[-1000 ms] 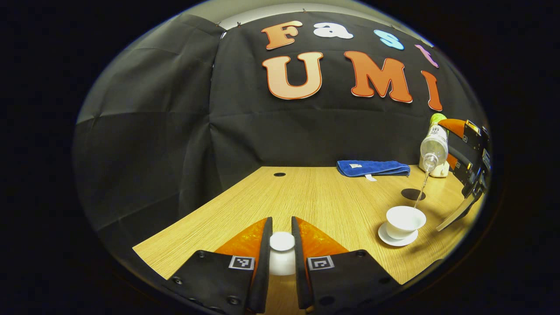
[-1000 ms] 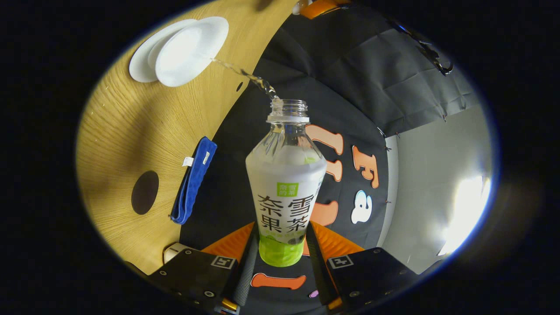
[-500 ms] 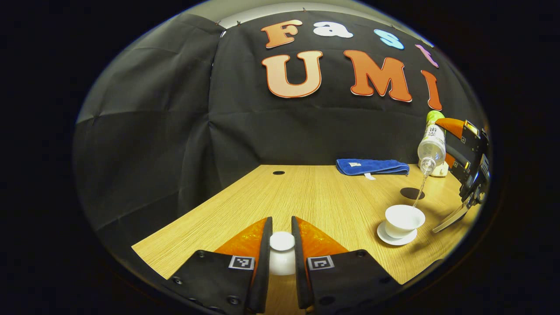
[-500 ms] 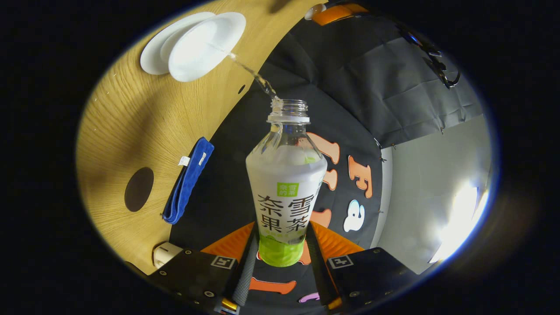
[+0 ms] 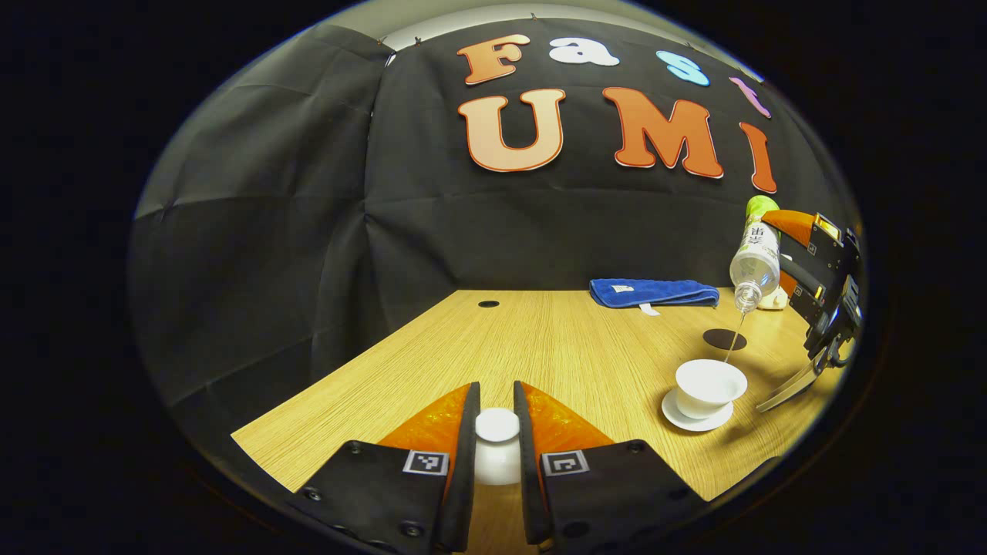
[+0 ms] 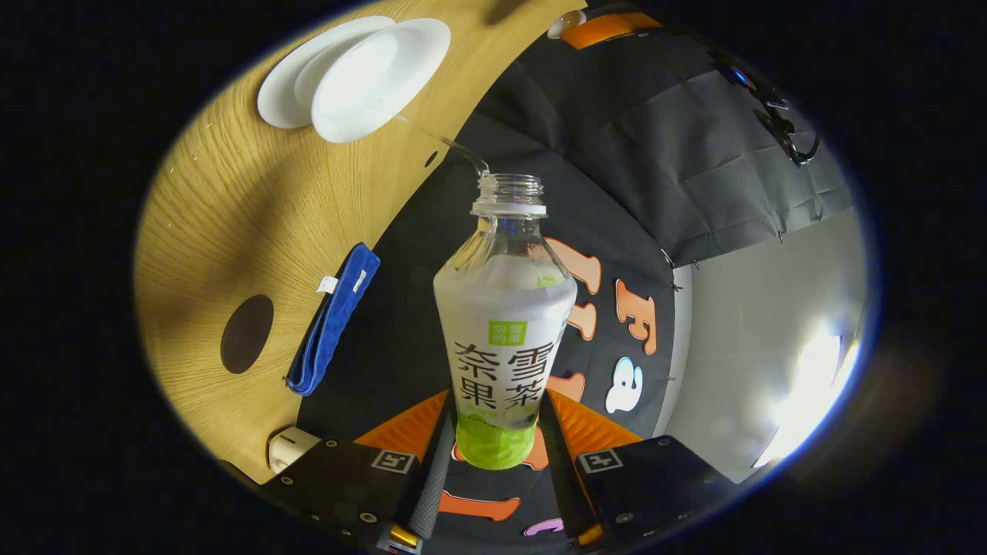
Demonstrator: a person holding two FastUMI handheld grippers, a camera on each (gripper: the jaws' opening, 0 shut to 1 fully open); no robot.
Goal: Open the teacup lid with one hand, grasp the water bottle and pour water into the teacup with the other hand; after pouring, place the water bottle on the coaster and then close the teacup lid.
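Note:
My left gripper (image 5: 493, 401) is shut on the white teacup lid (image 5: 496, 425), held just above the wooden table near its front edge. The open white teacup (image 5: 710, 383) stands on its saucer (image 5: 691, 418) at the right. My right gripper (image 6: 493, 420) is shut on the water bottle (image 6: 504, 331), which is tipped mouth-down over the teacup (image 6: 382, 73). A thin stream of water runs from the bottle mouth toward the cup rim. The left gripper view shows that bottle (image 5: 756, 258) and the right gripper (image 5: 817, 281) above and beyond the cup. The dark round coaster (image 5: 724, 339) lies behind the cup.
A folded blue cloth (image 5: 654, 293) lies at the table's back edge, near the coaster (image 6: 247, 334). A small white object (image 5: 773, 301) sits at the back right corner. A cable hole (image 5: 488, 304) is at the back left of the table (image 5: 540, 347).
The stream of water has thinned to a trickle. The bottle has shifted slightly away from the cup and the right gripper has turned a little. The left gripper has stayed put with the lid.

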